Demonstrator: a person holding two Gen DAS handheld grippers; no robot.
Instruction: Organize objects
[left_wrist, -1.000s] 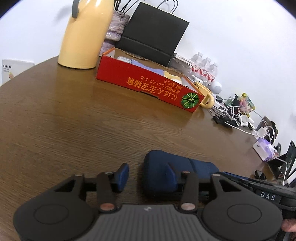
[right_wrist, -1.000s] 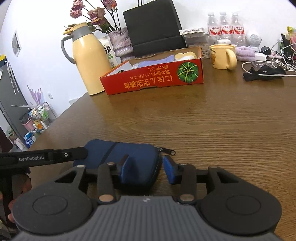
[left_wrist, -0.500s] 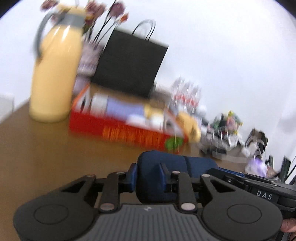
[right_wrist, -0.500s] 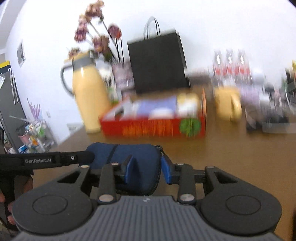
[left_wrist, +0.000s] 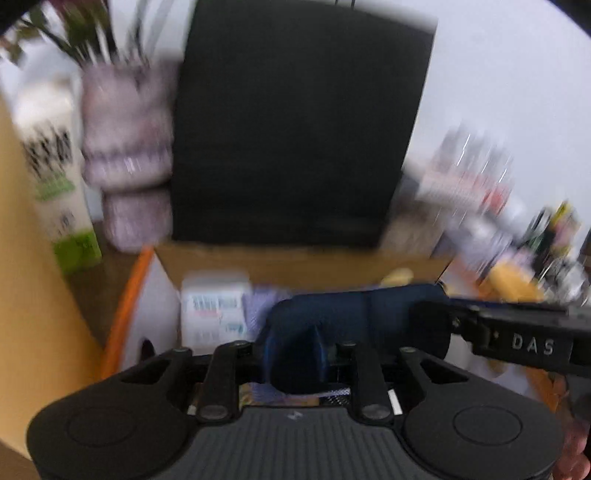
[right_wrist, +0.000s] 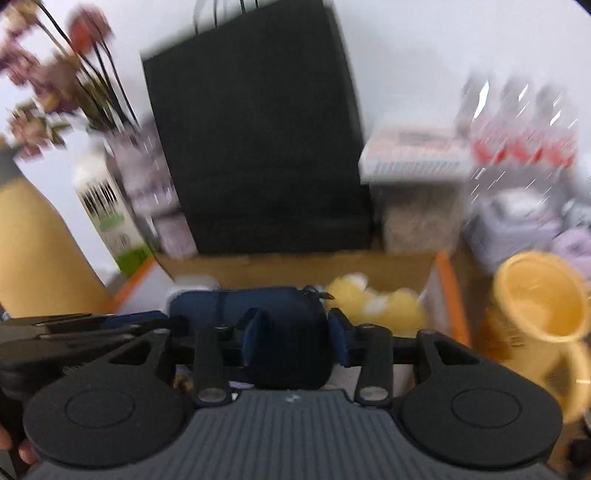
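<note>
My left gripper (left_wrist: 295, 350) and right gripper (right_wrist: 295, 339) each clamp one end of the navy zip pouch (right_wrist: 266, 306), so the soft case hangs level between them, not sagging from a single grip. The pouch is carried clear of the table, above the open cardboard box (right_wrist: 303, 264), just in front of the yellow plush item (right_wrist: 384, 302) and near a white packet (left_wrist: 214, 306) already inside. The box stands before the black paper bag (right_wrist: 258, 147), which appears to be why I approach from the near side. Both views are motion-blurred.
</note>
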